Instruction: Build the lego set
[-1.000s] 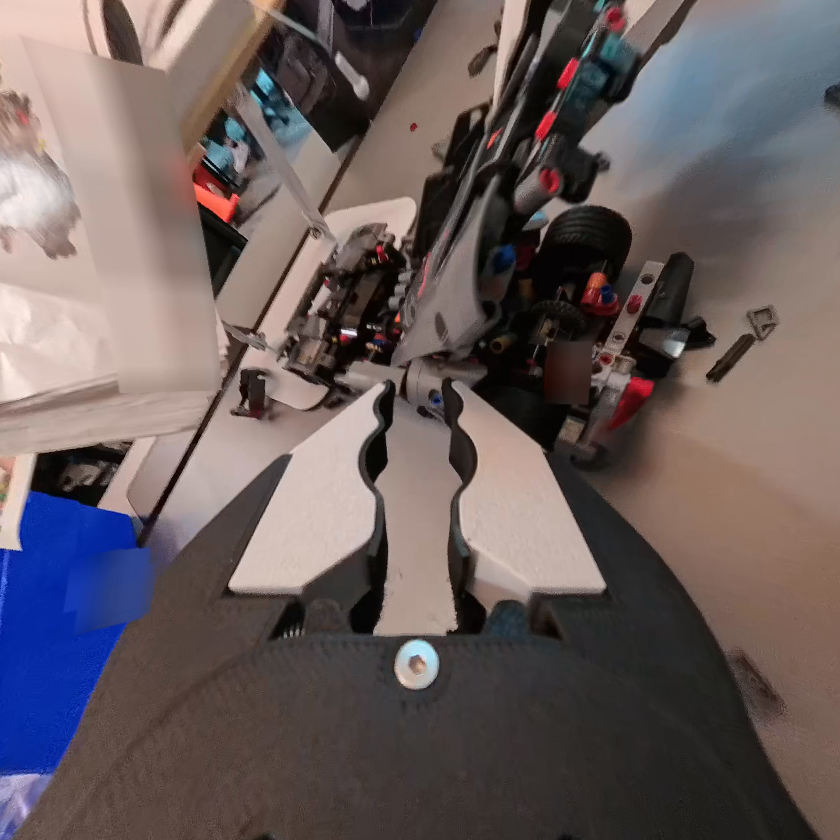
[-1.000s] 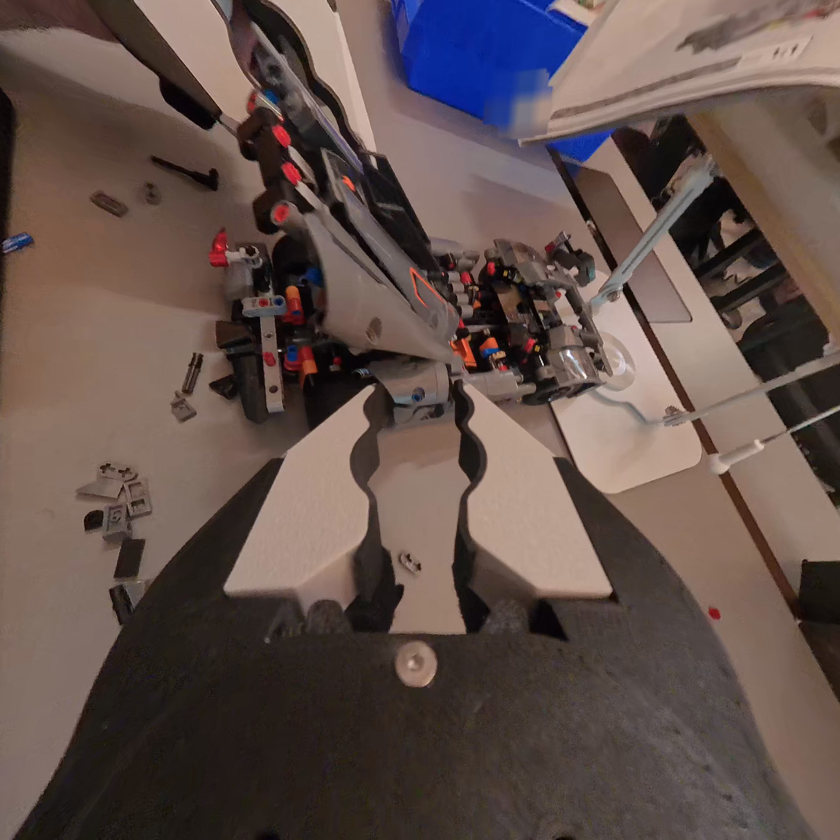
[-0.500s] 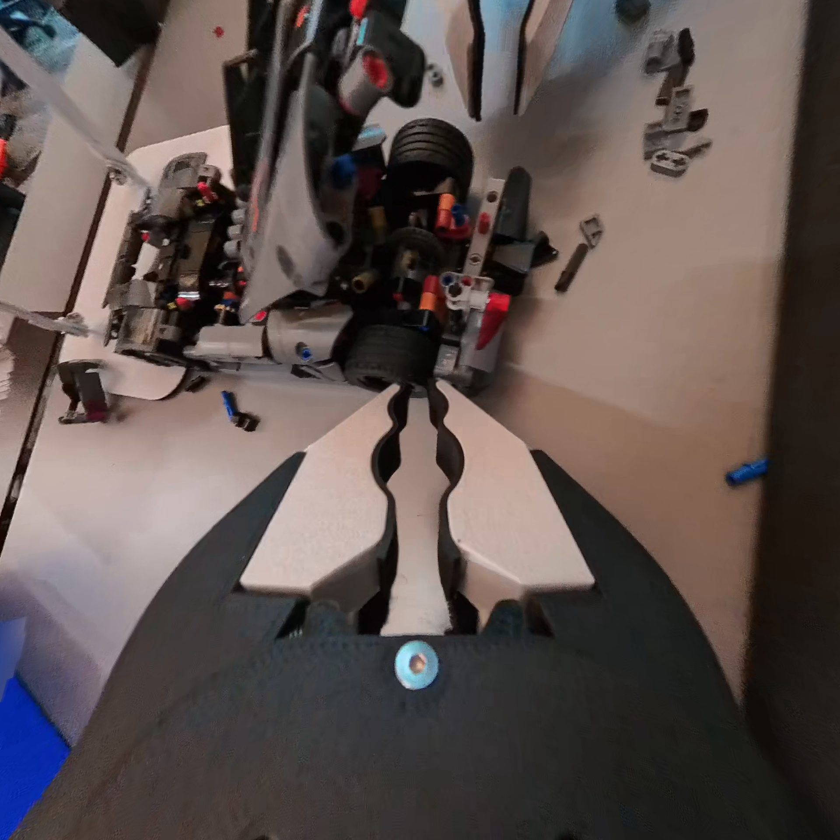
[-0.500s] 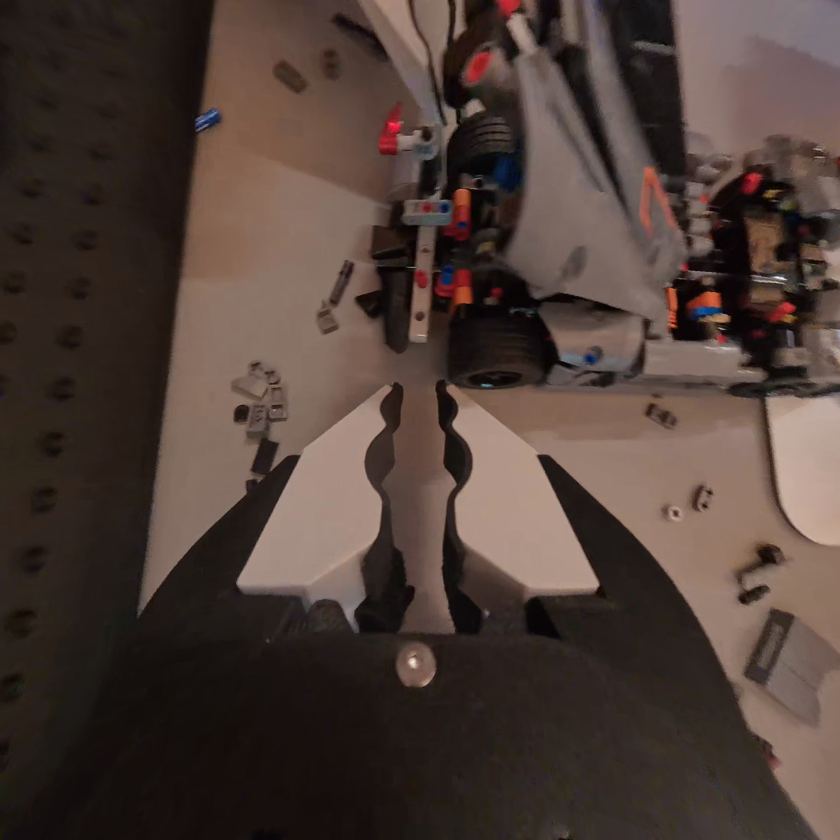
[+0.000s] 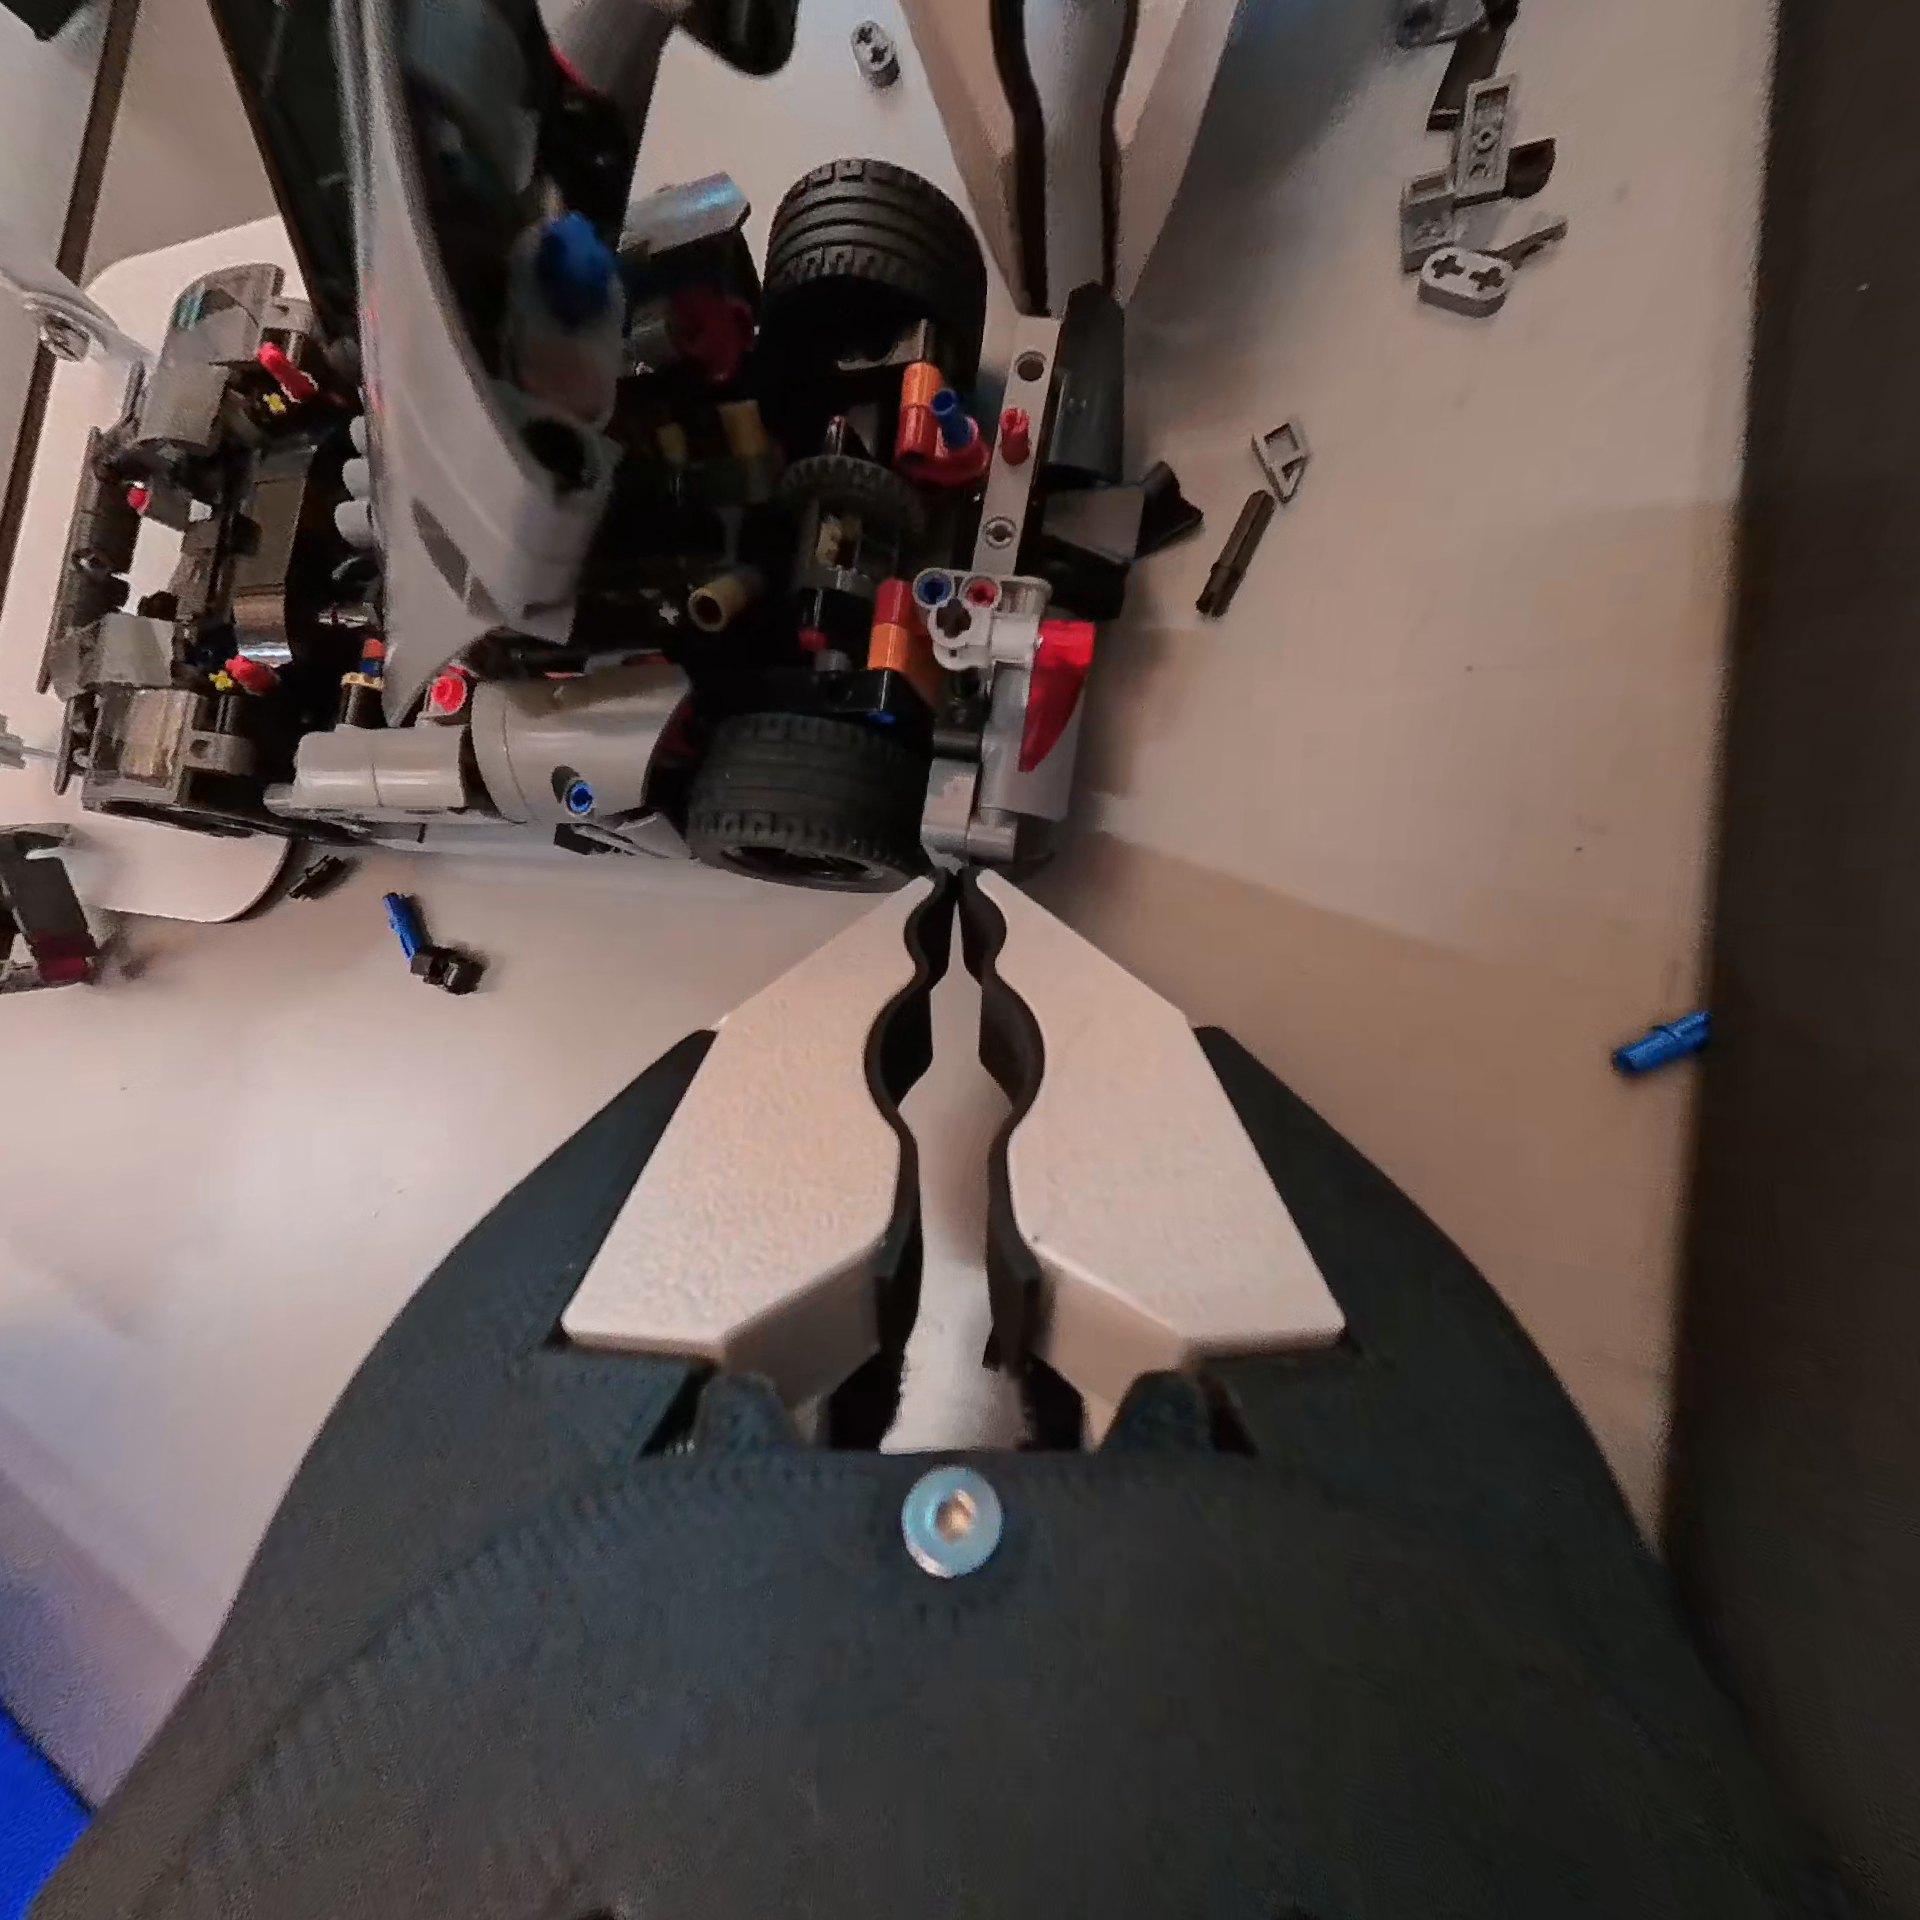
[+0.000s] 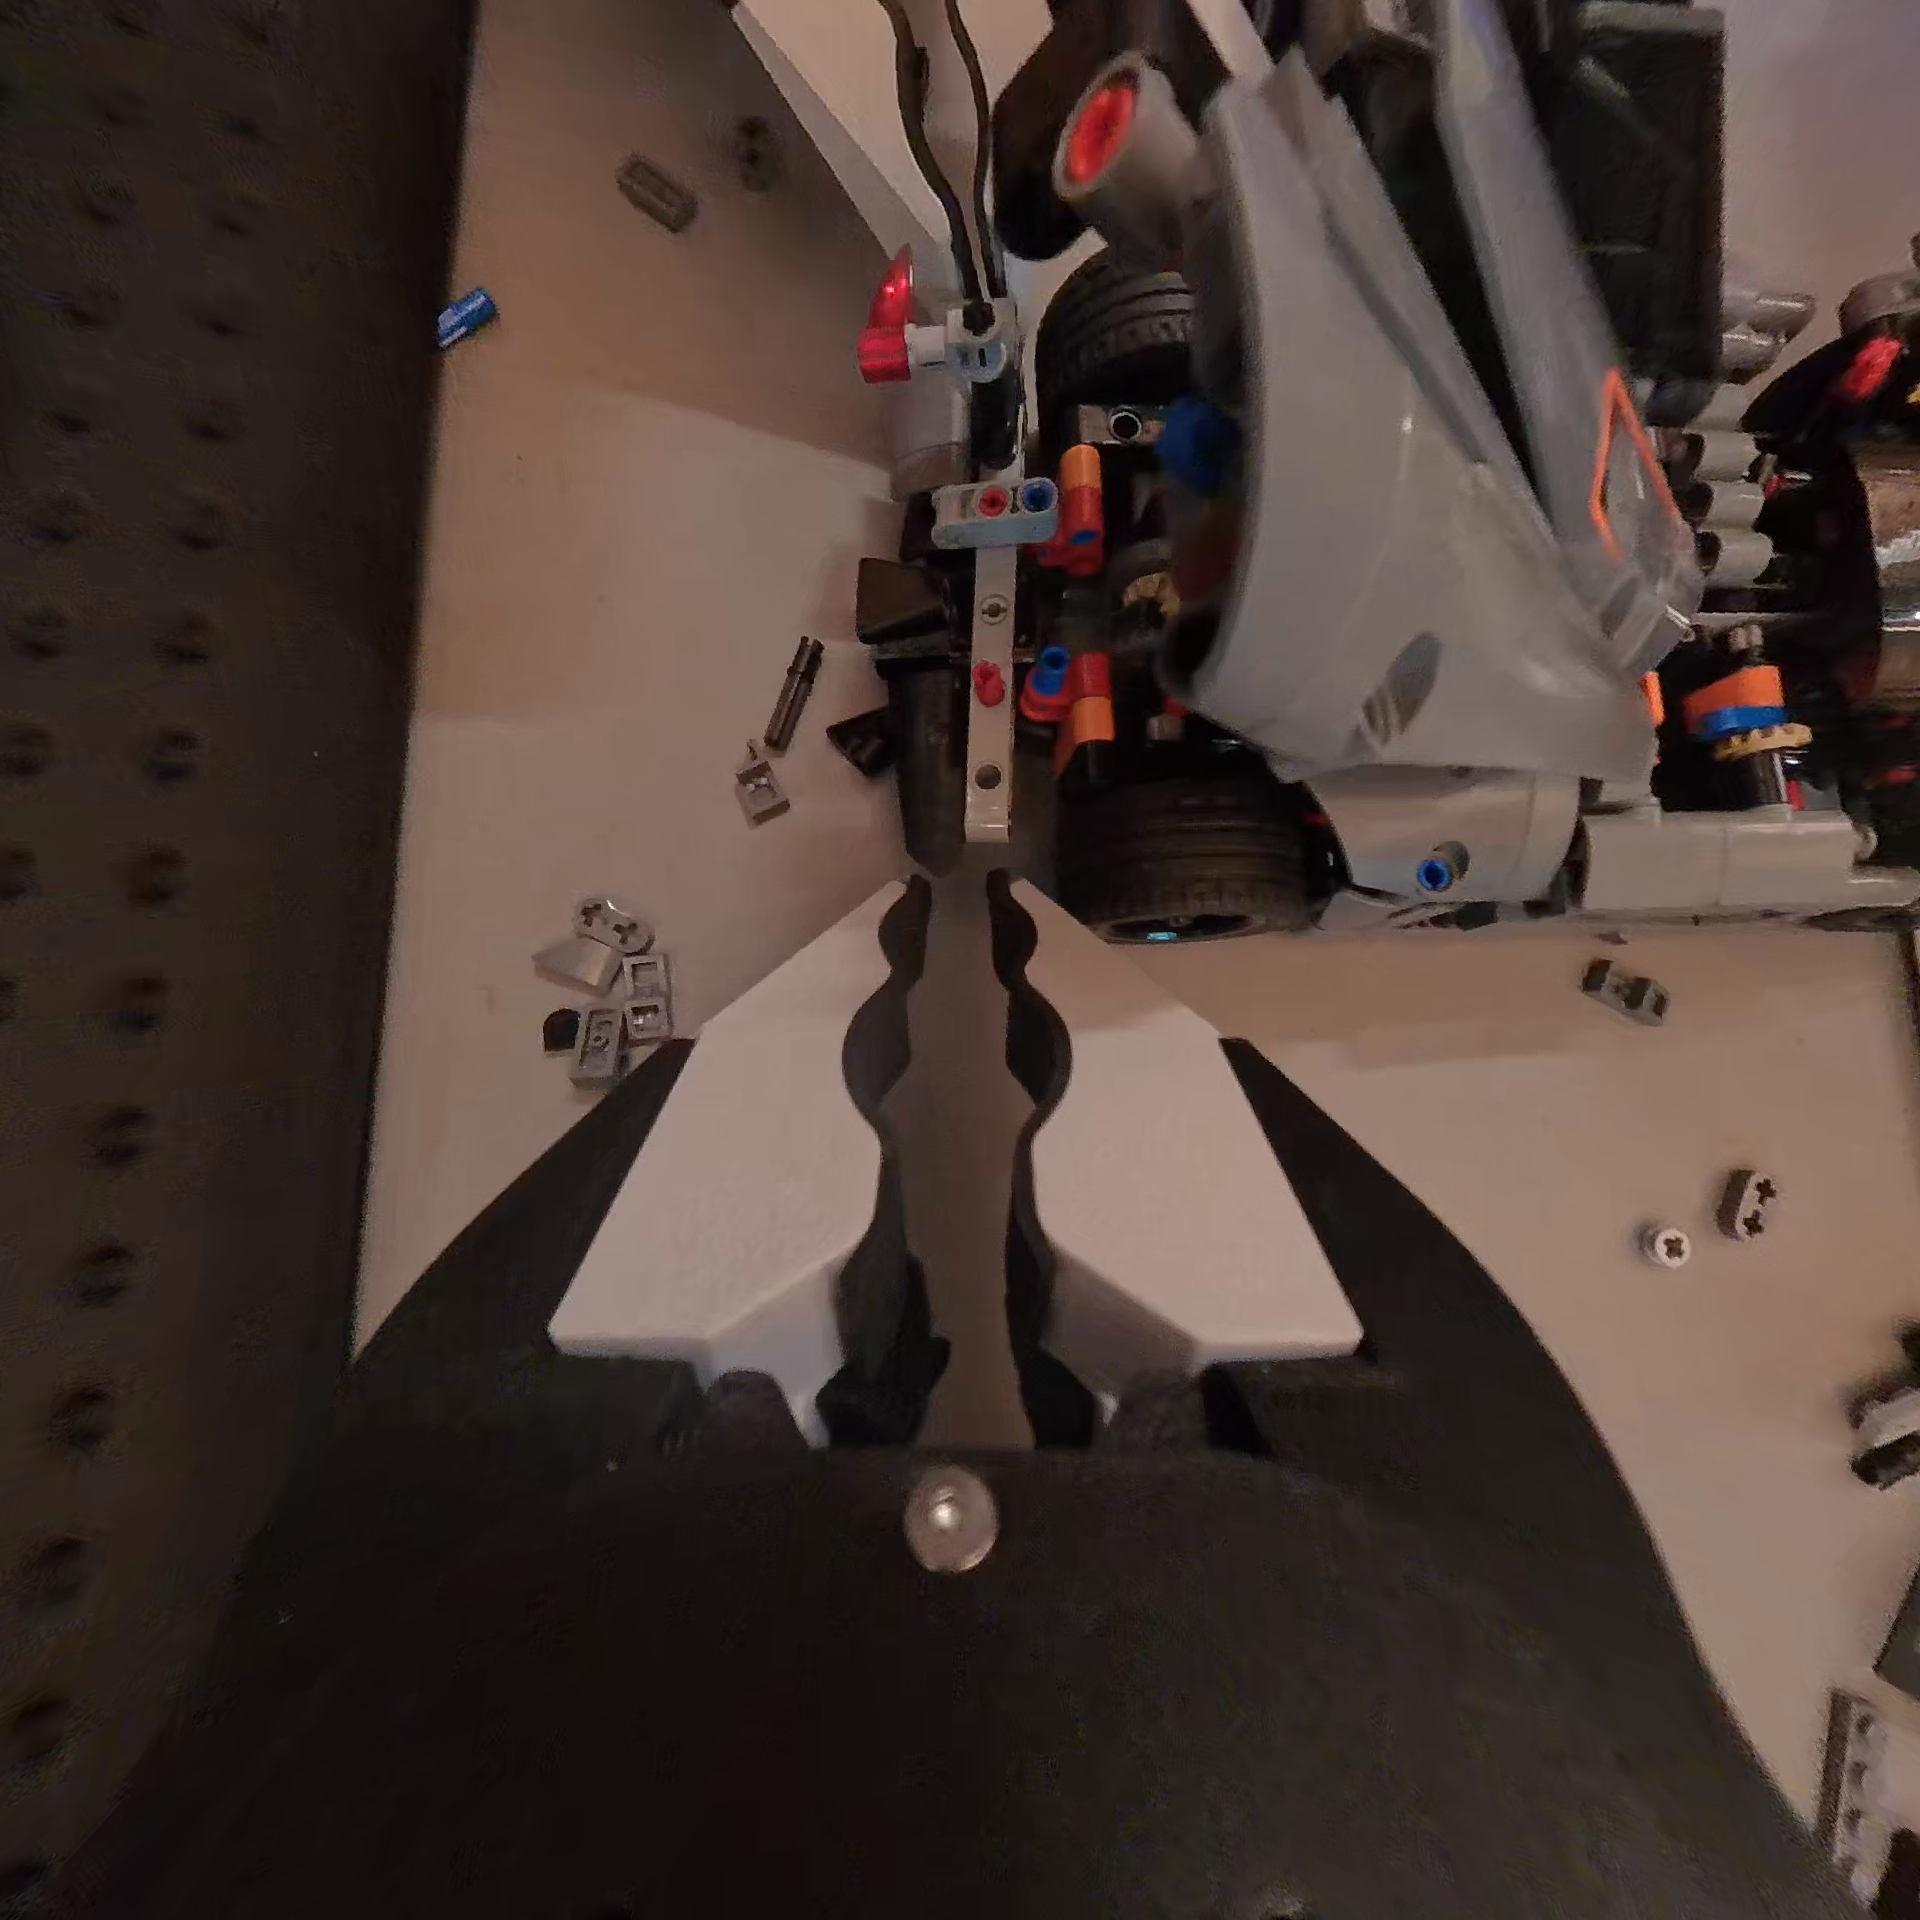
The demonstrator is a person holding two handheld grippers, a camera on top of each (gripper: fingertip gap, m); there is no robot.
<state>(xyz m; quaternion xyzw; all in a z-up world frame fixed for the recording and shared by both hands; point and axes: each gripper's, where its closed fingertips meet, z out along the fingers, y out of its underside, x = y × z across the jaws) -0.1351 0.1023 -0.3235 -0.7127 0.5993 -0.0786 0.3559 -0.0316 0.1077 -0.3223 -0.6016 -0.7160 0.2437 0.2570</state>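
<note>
Taking the lego car (image 5: 582,582) as landmark, on the table (image 5: 1351,831): in the left wrist view, left gripper (image 5: 954,881) just below its near wheel (image 5: 810,800), right gripper (image 5: 1070,156) beyond the far wheel (image 5: 873,260), a loose pin (image 5: 1659,1042) well off to the right, a cluster of small parts (image 5: 1465,187) off to the upper right, another pin (image 5: 403,925) just below the car. In the right wrist view, right gripper (image 6: 958,883) just below the end of the car's beam (image 6: 992,686), a heap of small plates (image 6: 608,997) to the lower left, two round pieces (image 6: 1704,1226) well below the car at right
</note>
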